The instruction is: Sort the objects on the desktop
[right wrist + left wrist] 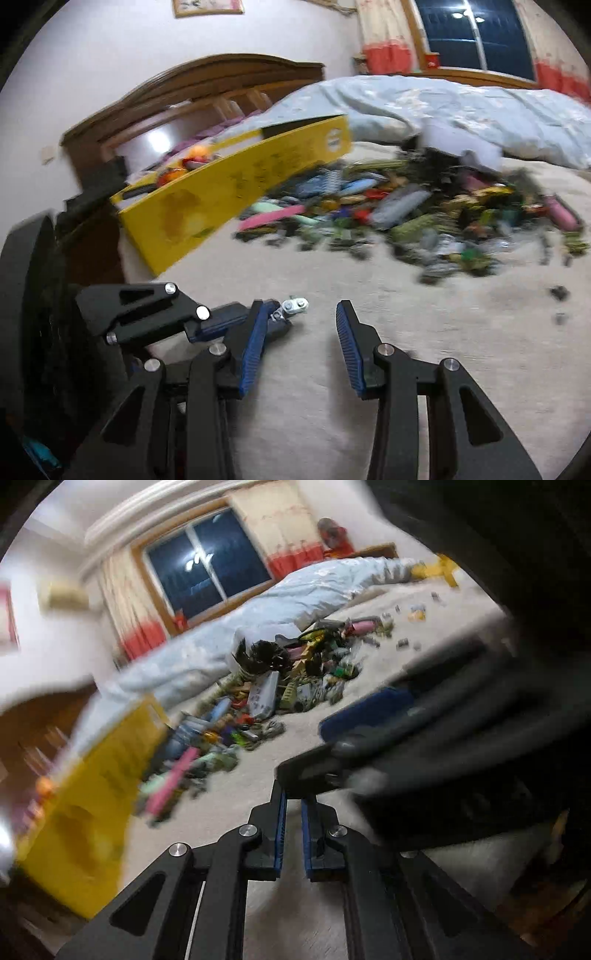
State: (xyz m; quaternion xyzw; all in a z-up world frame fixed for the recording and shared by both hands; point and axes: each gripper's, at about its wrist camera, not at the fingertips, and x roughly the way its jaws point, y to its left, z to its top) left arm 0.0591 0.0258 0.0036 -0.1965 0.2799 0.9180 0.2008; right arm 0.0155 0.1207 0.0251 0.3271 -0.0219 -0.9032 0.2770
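Observation:
A large pile of small mixed objects [273,698] lies on a beige bed surface; it also shows in the right wrist view [406,218]. A yellow cardboard box [236,184] with items inside stands left of the pile, also in the left wrist view [96,794]. My left gripper [293,801] has its blue pads nearly together with nothing visible between them. In the right wrist view the left gripper [284,314] holds a small silver metal clip [295,305] at its tip. My right gripper [304,310] is open and empty above the bed. The right gripper shows blurred in the left wrist view [424,731].
A light blue quilt [443,107] lies bunched behind the pile. A wooden headboard [192,85] stands at the back left. A window with curtains [207,565] is behind. A few loose small pieces [559,295] lie on the beige sheet at right.

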